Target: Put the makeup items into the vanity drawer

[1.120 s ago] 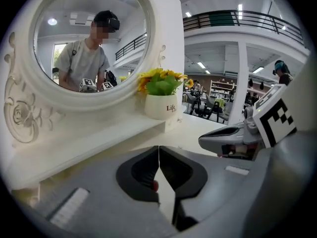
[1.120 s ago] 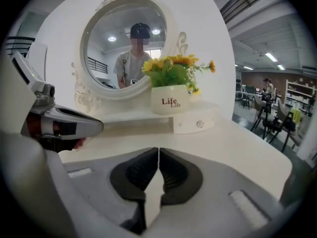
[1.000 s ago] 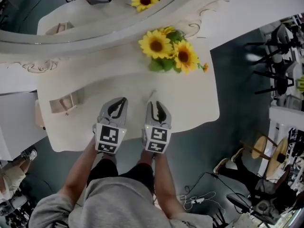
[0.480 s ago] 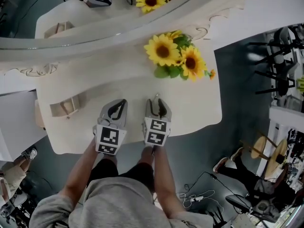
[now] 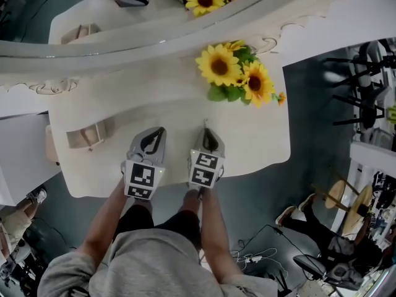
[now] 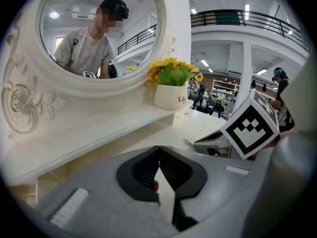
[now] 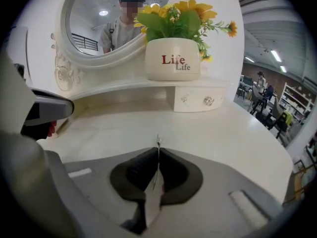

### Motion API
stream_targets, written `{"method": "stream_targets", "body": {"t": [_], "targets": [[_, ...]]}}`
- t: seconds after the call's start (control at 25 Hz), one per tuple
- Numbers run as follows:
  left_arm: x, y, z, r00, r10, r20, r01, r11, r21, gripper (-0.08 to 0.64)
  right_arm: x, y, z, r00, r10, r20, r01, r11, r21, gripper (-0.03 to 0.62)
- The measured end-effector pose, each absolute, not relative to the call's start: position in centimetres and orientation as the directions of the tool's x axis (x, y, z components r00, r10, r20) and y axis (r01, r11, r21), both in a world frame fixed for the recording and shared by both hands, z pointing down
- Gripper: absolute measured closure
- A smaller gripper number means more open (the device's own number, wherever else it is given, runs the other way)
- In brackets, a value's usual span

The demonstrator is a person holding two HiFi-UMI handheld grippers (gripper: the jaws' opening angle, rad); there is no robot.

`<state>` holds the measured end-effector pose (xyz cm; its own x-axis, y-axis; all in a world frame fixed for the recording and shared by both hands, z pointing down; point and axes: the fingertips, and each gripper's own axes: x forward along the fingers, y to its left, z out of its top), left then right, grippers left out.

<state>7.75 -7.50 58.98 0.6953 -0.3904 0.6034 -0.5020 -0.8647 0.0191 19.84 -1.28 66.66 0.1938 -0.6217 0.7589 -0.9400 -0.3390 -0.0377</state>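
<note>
On the cream vanity top my two grippers sit side by side near the front edge. My right gripper is shut on a thin silver makeup tool whose tip sticks out just past the jaws. My left gripper is shut with nothing between its jaws. Ahead of the right gripper, under the shelf, is a small closed drawer with two crystal knobs. At the vanity's left side an open drawer box shows.
A white pot of sunflowers stands on the raised shelf in front of the oval mirror. The table's front edge runs just under the grippers. Stands and cables fill the floor at right.
The right gripper's jaws have closed on the thin silver tool that lay just ahead of them. The left gripper has stayed where it was.
</note>
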Motion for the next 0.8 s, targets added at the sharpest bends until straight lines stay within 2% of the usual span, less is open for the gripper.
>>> {"method": "stream_targets", "body": {"t": [0.52, 0.8], "targets": [[4.4, -8.2, 54.2, 0.677, -0.506, 0.534, -0.589, -0.808, -0.02, 0.548, 17.3, -2.1, 60.7, 0.139, -0.73, 0.669, -0.975, -0.22, -0.038, 0.583], [0.8, -8.0, 50.3, 0.633, -0.608, 0.479, -0.68, -0.733, -0.032, 0.549, 14.0, -2.8, 55.2, 0.058, -0.788, 0.613, -0.996, -0.087, -0.018, 0.583]]}}
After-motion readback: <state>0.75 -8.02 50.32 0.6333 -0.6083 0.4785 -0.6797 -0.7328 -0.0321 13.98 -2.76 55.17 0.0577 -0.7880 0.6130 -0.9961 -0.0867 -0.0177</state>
